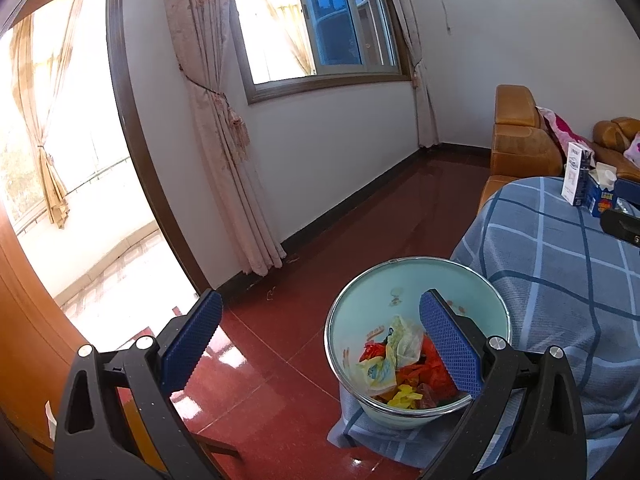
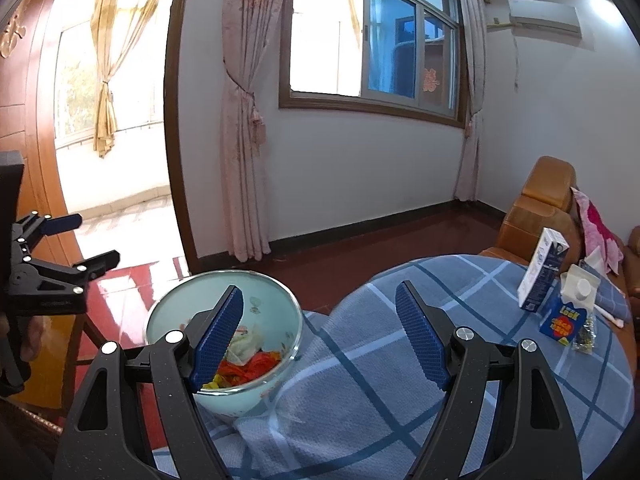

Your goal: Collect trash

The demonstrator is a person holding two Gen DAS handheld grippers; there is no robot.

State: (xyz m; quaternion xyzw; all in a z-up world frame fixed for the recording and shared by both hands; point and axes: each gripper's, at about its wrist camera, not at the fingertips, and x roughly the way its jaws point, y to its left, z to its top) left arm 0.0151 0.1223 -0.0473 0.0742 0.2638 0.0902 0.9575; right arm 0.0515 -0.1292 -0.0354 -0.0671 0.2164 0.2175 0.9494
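Your left gripper (image 1: 320, 340) and right gripper (image 2: 320, 332) are both spread and hold nothing, so you're between pickups. The bin (image 2: 160, 320) with wrappers (image 2: 248, 360) sits at 9 o'clock of the surface (image 2: 360, 380). Next, reach toward 2 o'clock for the 2 cartons: the white carton (image 2: 540, 276) stands with its long axis upright, leaning slightly; the blue carton (image 2: 564, 316) stands spout up

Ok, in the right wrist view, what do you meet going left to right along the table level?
Left gripper → bin of trash → bare stretch of the blue checked tablecloth → tall white-and-navy carton → blue carton with a white cap, close to that carton's right → small clear packet.
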